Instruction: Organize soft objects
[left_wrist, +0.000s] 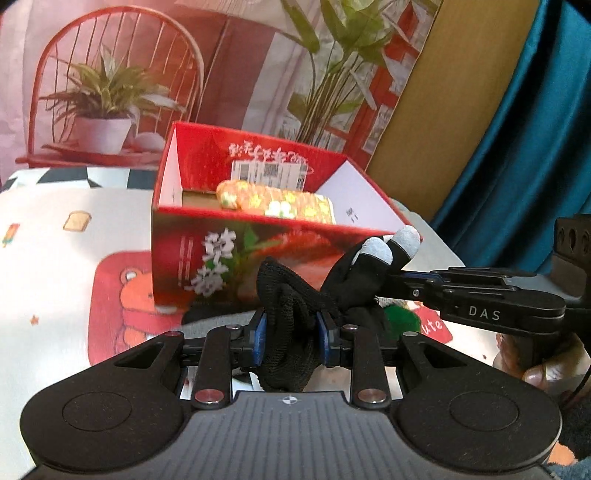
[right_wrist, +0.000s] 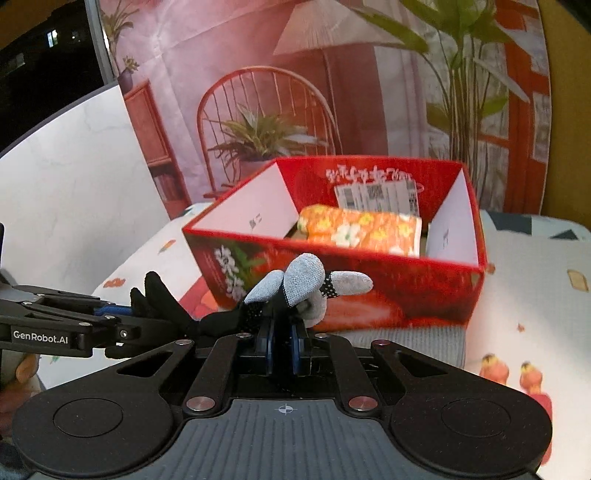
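A black glove (left_wrist: 291, 306) with grey fingertips (left_wrist: 391, 243) is held between both grippers, in front of the red box (left_wrist: 221, 254). My left gripper (left_wrist: 291, 330) is shut on the glove's knit cuff. My right gripper (right_wrist: 282, 338) is shut on the glove (right_wrist: 295, 291) near its grey finger ends; it also shows in the left wrist view (left_wrist: 391, 275). The left gripper shows in the right wrist view (right_wrist: 129, 317). A folded orange floral cloth (left_wrist: 277, 201) lies inside the open red box (right_wrist: 369, 299).
The box stands on a cartoon-print tablecloth (left_wrist: 55, 258). A grey knit piece (right_wrist: 406, 341) lies in front of the box. A printed backdrop of a red chair and plants (left_wrist: 110, 92) hangs behind. A teal curtain (left_wrist: 517, 129) is on the right.
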